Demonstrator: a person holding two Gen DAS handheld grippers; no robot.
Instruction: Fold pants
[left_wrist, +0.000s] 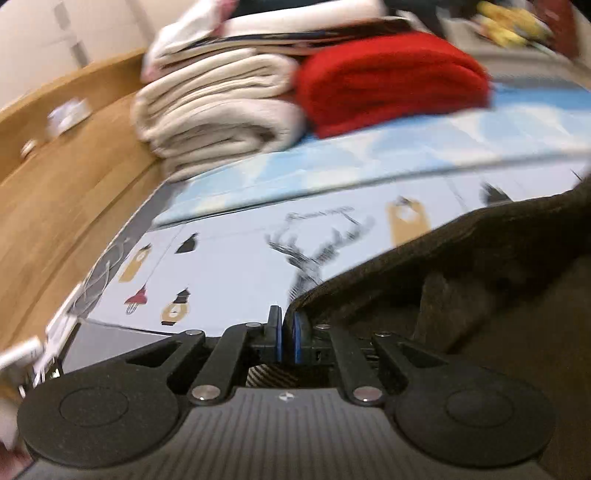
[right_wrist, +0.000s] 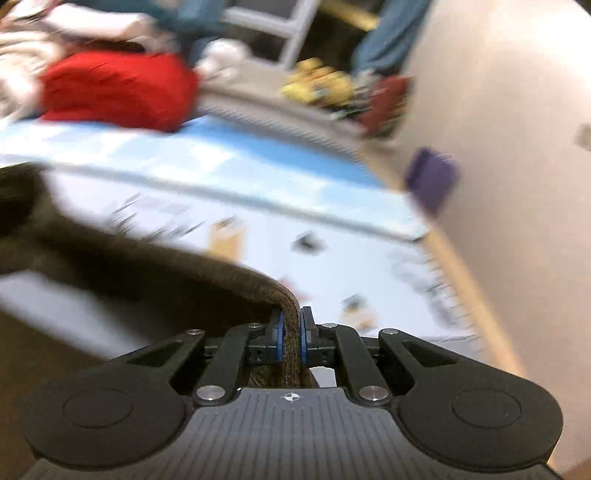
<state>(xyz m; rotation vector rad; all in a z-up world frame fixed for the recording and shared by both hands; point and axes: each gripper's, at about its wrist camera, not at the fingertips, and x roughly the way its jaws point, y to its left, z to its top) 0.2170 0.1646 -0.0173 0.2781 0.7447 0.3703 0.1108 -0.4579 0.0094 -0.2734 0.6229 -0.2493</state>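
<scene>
Pants (left_wrist: 461, 258) of dark brown fabric are lying across the lower part of both views, spreading from the 3 o'clock side of the left wrist view and from the 9 o'clock side of the right wrist view, over a pale printed table cover (left_wrist: 229, 258) showing a stag and small lanterns. The left gripper (left_wrist: 287, 332) is sitting at 6 o'clock in its view with its blue pads drawn nearly together; the edge of the pants is reaching the tip at the right-hand pad, so it appears to be pinching a thin hem, though blur is hiding the exact contact. The right gripper (right_wrist: 291, 332) is clamping a thick rolled edge of the pants between its blue pads, the brown band running straight down between them. A folded cream towel (left_wrist: 218, 114) is lying at 11 o'clock in the left view, touching a folded red cloth (left_wrist: 391, 81) at 12 o'clock, with more laundry stacked behind them. A light blue sheet (right_wrist: 207, 158) is lying under the red cloth and across the middle of the right view. A wooden table edge (left_wrist: 66, 192) is curving along 9 o'clock in the left view. Yellow items (right_wrist: 321, 85), too blurred to name, are sitting at 12 o'clock in the right view, and a purple object (right_wrist: 432, 181) is showing at 2 o'clock.
</scene>
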